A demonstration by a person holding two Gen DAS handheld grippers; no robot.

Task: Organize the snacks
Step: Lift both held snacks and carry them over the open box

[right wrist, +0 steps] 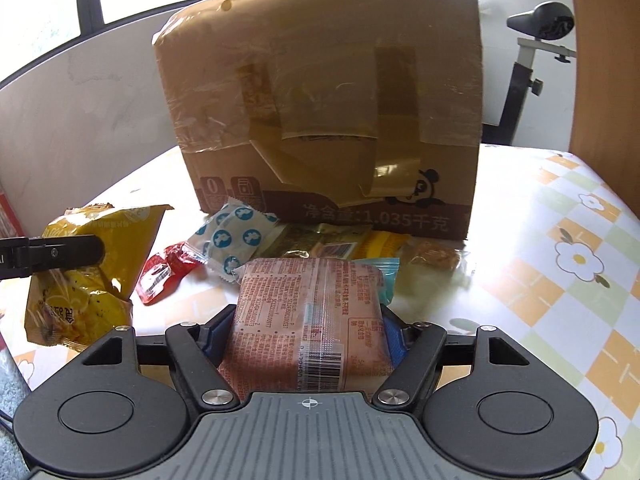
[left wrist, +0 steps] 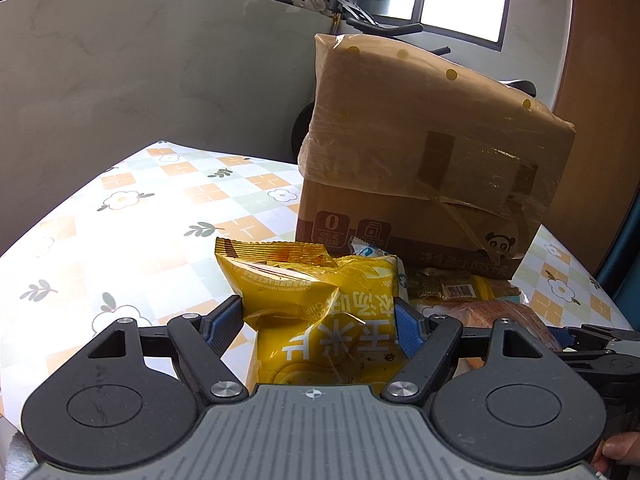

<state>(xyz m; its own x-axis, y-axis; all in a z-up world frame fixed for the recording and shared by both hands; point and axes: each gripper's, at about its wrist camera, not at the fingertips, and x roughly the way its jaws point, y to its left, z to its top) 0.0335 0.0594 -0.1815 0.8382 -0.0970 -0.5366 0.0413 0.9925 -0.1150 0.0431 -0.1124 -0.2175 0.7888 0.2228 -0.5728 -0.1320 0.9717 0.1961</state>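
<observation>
A yellow corn-chip bag (left wrist: 304, 300) sits between the blue pads of my left gripper (left wrist: 316, 320), and both pads press its sides. The right wrist view shows that bag (right wrist: 88, 280) at the left with a black finger across it. A pinkish-orange packet (right wrist: 308, 300) with a barcode fills my right gripper (right wrist: 306, 332), whose pads touch both its edges. The same packet (left wrist: 500, 312) appears low right in the left wrist view. Both lie just in front of a taped cardboard box (right wrist: 320, 100).
Loose snacks lie along the box's foot: a white packet with blue dots (right wrist: 232, 240), a small red one (right wrist: 164, 276) and a dark gold one (right wrist: 320, 240). The flowered tablecloth (right wrist: 560, 280) spreads to the right. An exercise bike (right wrist: 532, 60) stands behind the table.
</observation>
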